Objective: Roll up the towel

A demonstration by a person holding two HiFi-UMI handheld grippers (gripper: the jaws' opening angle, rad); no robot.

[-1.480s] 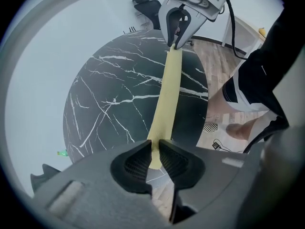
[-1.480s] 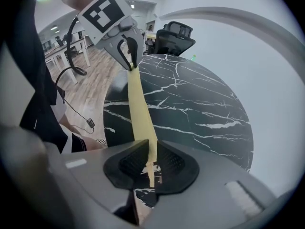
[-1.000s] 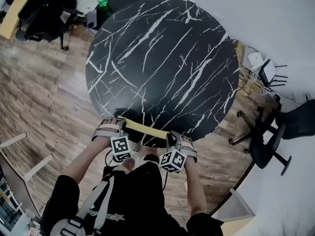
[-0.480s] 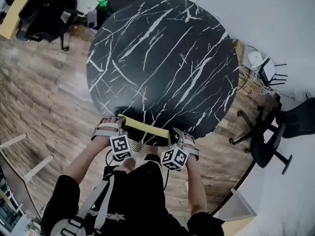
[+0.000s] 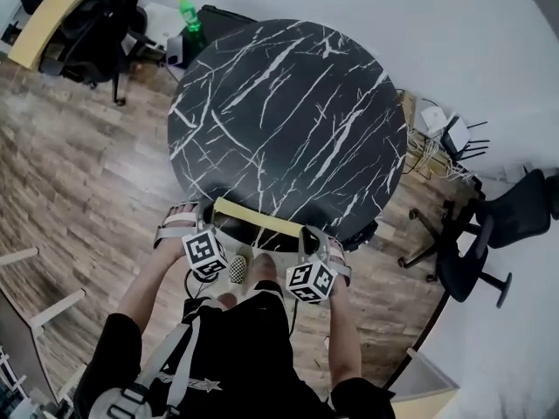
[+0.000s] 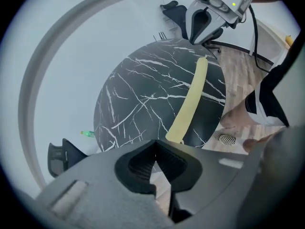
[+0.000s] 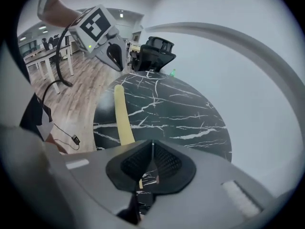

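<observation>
Shows the left gripper [image 5: 199, 219] and the right gripper [image 5: 313, 236] lifted off the towel [image 5: 259, 222], against 1 second ago, when both sat low at the near edge of the table [image 5: 288, 112], 1 at each end of the roll. Shows both pairs of jaws just closed down, and on nothing. In the left gripper view, has the fingers [image 6: 136, 168] pressed flat together with no cloth between. In the right gripper view, has them met at the tips too, with only a sliver of yellow in the gap beneath, apparently the roll lying behind rather than a pinch of it. Leaves the towel as 1 long, tight yellow cylinder lying flat along the near rim of the black marble top, touched by neither gripper. Puts it ahead of and below the left fingers, running away toward the right gripper; seen from the right side, ahead and to the left, running off toward the left gripper. Suggests, as a judgement, a roll finished and let go: no flat cloth left on the table and no loose flap in sight, though with the roll's underside hidden. Calls for little beyond checking that the roll keeps its shape.
</observation>
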